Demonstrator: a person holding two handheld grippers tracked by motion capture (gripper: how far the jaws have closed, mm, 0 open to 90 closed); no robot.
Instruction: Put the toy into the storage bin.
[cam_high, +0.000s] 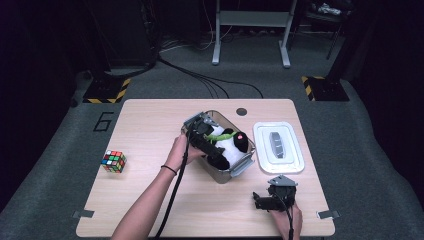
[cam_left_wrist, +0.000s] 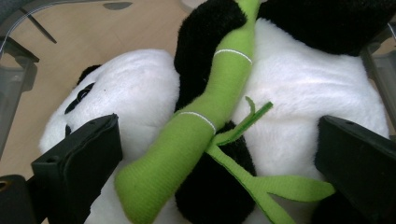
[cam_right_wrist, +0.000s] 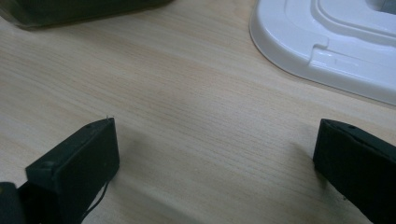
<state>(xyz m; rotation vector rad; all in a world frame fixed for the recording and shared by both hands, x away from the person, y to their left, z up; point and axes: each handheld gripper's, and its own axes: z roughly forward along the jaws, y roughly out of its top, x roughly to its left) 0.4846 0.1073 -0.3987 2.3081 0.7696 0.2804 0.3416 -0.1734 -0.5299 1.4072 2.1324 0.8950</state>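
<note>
Panda plush (cam_left_wrist: 280, 102) sits between left hand-held gripper's (cam_left_wrist: 217, 154) spread jaws.

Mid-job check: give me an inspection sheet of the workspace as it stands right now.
Surface: light wooden table, bare around the work.
Job's things: panda plush with green bamboo stalk lies in clear container; white lid lies apart, beside it.
Clutter: Rubik's cube at the table's left edge.
Grippers: left hand-held gripper open, jaws either side of the plush; right hand-held gripper open above bare table.
Cables: black cable trails from the left one; more on the floor.
Surroundings: dark room, grey carpet, hazard-striped stand bases.
</note>
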